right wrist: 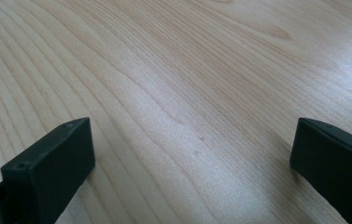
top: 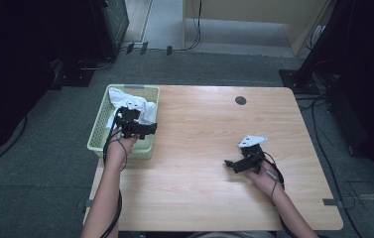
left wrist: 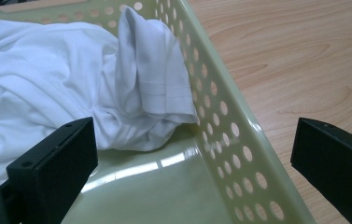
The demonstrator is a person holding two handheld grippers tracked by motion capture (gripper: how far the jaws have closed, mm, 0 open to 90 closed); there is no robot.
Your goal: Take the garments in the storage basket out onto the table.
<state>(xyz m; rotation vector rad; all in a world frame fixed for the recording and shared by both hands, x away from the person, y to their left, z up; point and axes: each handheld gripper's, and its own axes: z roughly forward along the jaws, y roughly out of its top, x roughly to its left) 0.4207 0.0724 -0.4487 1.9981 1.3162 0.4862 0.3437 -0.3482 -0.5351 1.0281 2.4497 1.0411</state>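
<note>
Forearms come in from the bottom of the high view, one hand on each gripper. Left gripper [top: 136,125] sits over the near right part of the basket [top: 98,130], which hangs at the worktop's [top: 199,148] left edge, toward the far corner. Its jaws are wide apart with nothing between them, and in the left gripper view they straddle the basket's right wall [left wrist: 220,140]: one jaw is inside over the basket floor, the other is out over the bare wood.

White cloth [left wrist: 47,93] is piled in the basket, mostly bunched toward the far end. One folded bit with a stitched hem [left wrist: 159,88] is draped up against the perforated right wall, just ahead of the jaws. Cloth isn't touching either jaw as far as I can see. Basket is pale green plastic with round holes all along the sides, and the shiny floor near the jaws is bare.

Right gripper [top: 236,163] is well apart from all that, over the right half of the worktop, closer to the near edge. Its jaws are spread wide too, holding nothing, pointing left across plain wood grain in the right gripper view. Small dark round spot [top: 240,100] sits near the far edge.
</note>
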